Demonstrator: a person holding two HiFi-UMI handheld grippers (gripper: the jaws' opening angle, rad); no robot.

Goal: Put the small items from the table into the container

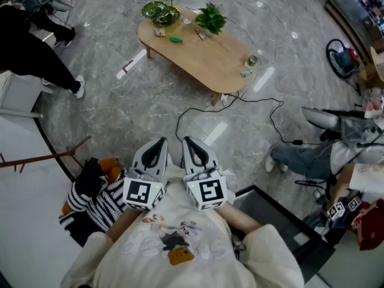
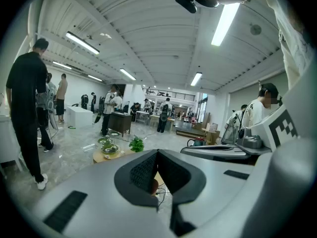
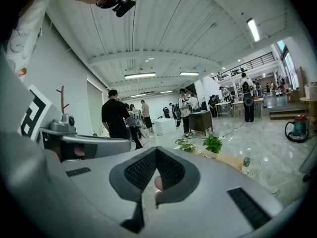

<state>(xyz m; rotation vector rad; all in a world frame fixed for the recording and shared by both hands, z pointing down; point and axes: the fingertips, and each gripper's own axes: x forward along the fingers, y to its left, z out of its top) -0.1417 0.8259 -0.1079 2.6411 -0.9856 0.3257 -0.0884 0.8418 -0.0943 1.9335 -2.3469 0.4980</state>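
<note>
The left claw [image 1: 161, 143] and right claw [image 1: 187, 140] are both sitting fully closed on nothing, well apart from the low oval wooden worktop [image 1: 204, 59]. Walking in, the person is risking a snag on the black cable [image 1: 240, 100] trailing across the grey floor, or a knock to the leafy green potted plant [image 1: 210, 18]. The small green item [image 1: 175, 39] is lying on the worktop near the green glass bowls [image 1: 161, 12], which are possibly holding nothing yet, though they are too distant to tell.
</note>
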